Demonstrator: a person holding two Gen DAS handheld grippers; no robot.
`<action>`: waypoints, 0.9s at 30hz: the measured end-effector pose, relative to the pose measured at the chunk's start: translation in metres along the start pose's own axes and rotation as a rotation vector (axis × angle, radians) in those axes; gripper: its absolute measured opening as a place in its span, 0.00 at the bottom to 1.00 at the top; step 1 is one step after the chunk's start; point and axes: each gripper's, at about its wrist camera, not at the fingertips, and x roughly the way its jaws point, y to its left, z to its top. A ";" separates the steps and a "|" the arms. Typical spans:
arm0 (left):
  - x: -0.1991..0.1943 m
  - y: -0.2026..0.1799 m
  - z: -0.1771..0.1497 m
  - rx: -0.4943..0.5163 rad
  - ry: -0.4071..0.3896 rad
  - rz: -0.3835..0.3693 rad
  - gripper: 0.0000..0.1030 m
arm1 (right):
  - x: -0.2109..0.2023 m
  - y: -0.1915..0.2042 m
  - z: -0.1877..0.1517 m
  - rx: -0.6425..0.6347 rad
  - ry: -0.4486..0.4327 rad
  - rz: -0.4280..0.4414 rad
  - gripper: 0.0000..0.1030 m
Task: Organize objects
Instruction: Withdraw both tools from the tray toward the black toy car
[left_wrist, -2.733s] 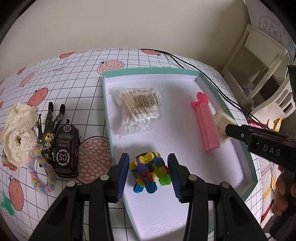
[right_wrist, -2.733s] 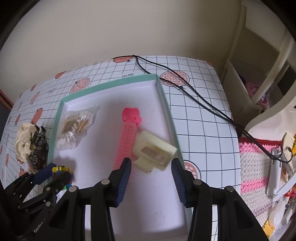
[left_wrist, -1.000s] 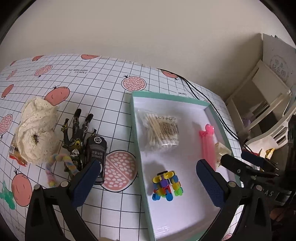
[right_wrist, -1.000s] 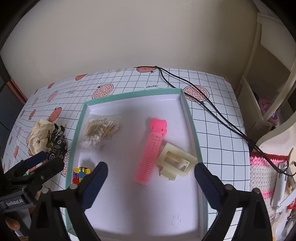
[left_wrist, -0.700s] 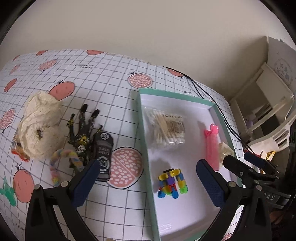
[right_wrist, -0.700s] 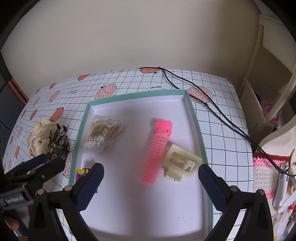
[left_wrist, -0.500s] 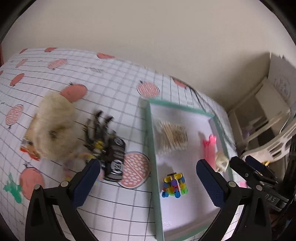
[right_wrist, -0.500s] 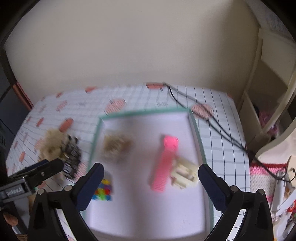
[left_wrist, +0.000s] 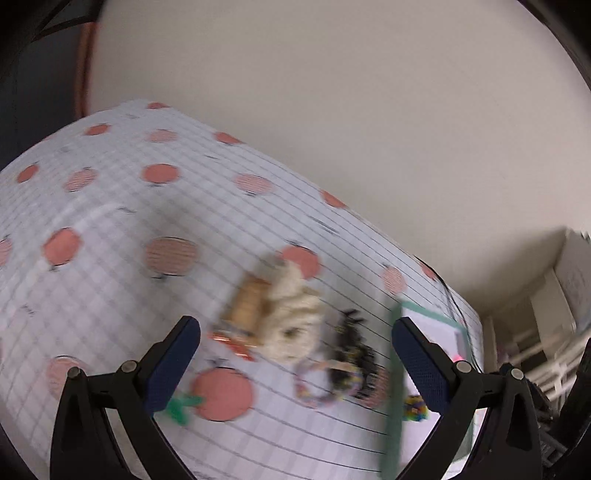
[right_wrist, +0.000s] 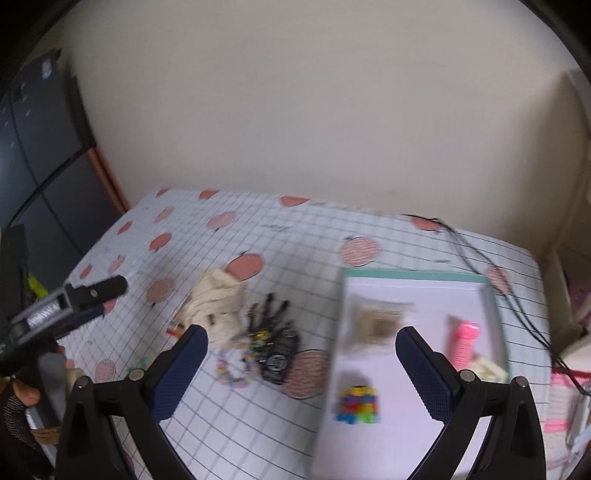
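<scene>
My left gripper (left_wrist: 295, 365) is open and empty, high above a cream lace scrunchie (left_wrist: 291, 325), a black toy pile (left_wrist: 351, 354) and a pastel hair tie (left_wrist: 317, 387) on the tablecloth. The right gripper (right_wrist: 303, 371) is also open and empty, above the same pile: scrunchie (right_wrist: 218, 302), hair tie (right_wrist: 232, 365) and black toy car (right_wrist: 275, 363). The green-rimmed tray (right_wrist: 413, 275) holds a bag of cotton swabs (right_wrist: 373, 321), a pink comb (right_wrist: 461, 343), a cream clip (right_wrist: 487, 369) and a colourful block toy (right_wrist: 358, 404). Both views are motion-blurred.
An orange snack packet (left_wrist: 247, 306) lies beside the scrunchie. A black cable (right_wrist: 480, 254) runs past the tray's far right corner. A dark cabinet (right_wrist: 37, 147) stands left of the table. A gloved hand (right_wrist: 18, 398) holds the left gripper (right_wrist: 110, 295) at the table's left.
Both grippers opened wide, leaving the block toy and the clip in the tray. They then rose and swung left, off the tray toward the loose pile.
</scene>
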 end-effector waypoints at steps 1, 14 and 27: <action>-0.004 0.013 0.000 -0.014 -0.009 0.018 1.00 | 0.006 0.008 -0.002 -0.008 0.014 0.003 0.99; 0.003 0.088 -0.011 -0.161 0.092 0.151 1.00 | 0.072 0.057 -0.025 -0.096 0.140 0.019 0.63; 0.043 0.094 -0.034 -0.193 0.240 0.188 0.77 | 0.110 0.060 -0.035 -0.126 0.195 0.010 0.28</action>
